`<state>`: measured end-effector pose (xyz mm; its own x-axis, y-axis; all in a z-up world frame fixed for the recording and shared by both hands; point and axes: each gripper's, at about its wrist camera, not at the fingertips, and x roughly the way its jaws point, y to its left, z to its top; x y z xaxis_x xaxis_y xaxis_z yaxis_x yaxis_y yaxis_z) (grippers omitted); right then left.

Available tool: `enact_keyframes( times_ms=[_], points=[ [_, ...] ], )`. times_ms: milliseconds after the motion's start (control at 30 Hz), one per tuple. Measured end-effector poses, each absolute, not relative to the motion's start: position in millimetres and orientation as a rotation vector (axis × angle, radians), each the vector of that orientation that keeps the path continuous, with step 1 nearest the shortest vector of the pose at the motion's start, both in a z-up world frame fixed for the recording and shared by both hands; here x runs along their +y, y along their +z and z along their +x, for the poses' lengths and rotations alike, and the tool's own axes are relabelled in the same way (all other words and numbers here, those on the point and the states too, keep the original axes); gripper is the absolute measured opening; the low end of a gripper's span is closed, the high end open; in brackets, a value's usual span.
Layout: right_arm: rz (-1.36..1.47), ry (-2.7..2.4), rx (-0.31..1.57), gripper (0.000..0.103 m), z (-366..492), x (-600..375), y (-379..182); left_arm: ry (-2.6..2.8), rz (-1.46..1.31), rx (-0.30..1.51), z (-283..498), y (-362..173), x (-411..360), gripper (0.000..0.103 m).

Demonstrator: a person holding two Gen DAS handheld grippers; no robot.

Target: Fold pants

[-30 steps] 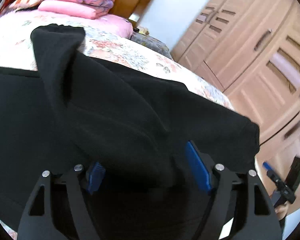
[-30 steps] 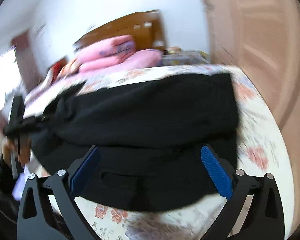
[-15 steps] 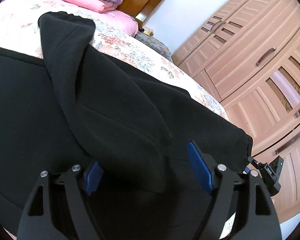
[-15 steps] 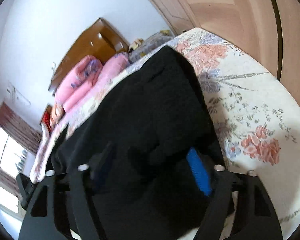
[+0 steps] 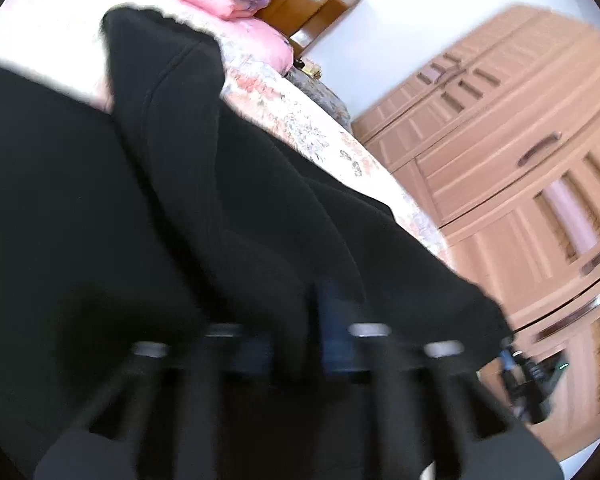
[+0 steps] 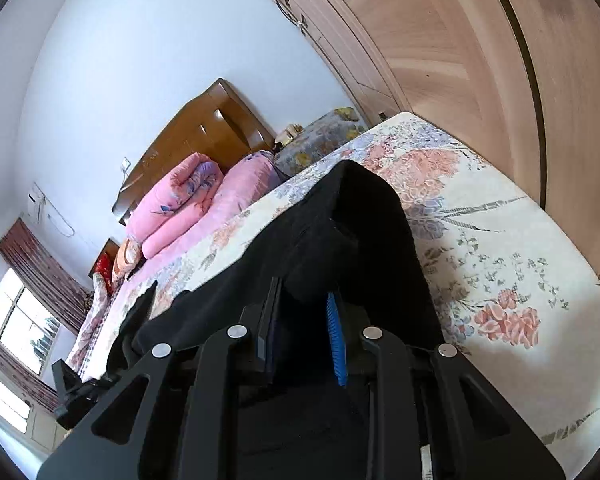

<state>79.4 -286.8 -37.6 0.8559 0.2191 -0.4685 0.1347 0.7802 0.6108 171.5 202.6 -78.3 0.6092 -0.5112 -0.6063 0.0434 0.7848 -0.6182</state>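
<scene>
Left wrist view: black pants (image 5: 260, 200), soft, limp, thick knit, draped on the bed (image 5: 320, 136) ahead of the left gripper (image 5: 296, 344); jaws blurred, apparently pinching a fold.

Right wrist view: right gripper (image 6: 300, 332) jaws clamped on a pants (image 6: 360, 232) edge; grip hems, fabric likely sags.

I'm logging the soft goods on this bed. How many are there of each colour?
Black: 1, the pants
Pink: 2, the folded quilt and the pillow
Floral: 1, the bedsheet
Total: 4

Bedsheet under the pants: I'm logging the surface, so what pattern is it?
The bedsheet is cream with pink and grey-blue flowers, clearest in the right wrist view.
</scene>
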Motion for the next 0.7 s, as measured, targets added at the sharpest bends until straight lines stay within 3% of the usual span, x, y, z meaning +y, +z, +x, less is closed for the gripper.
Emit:
enact_keyframes(
  times_ms=[233, 333, 400, 533, 600, 700],
  points=[
    [0.630, 0.093, 0.445, 0.020, 81, -285, 29, -0.381, -0.470, 0.582, 182, 60, 216, 0.009],
    [0.609, 0.110, 0.440, 0.020, 61, -284, 32, -0.434, -0.488, 0.530, 159, 82, 233, 0.010],
    [0.627, 0.106, 0.500, 0.020, 40, -285, 8, -0.429, -0.406, 0.556, 132, 71, 232, 0.011],
    [0.728, 0.031, 0.733, 0.020, 19, -296, -91, -0.393, -0.273, 0.735, 90, -9, 213, 0.012],
    [0.803, 0.068, 0.683, 0.016, 9, -305, -98, -0.349, -0.267, 0.861, 83, -56, 207, 0.012],
    [0.715, 0.038, 0.676, 0.016, 12, -296, -78, -0.316, -0.283, 0.872, 77, -76, 210, 0.012]
  ],
)
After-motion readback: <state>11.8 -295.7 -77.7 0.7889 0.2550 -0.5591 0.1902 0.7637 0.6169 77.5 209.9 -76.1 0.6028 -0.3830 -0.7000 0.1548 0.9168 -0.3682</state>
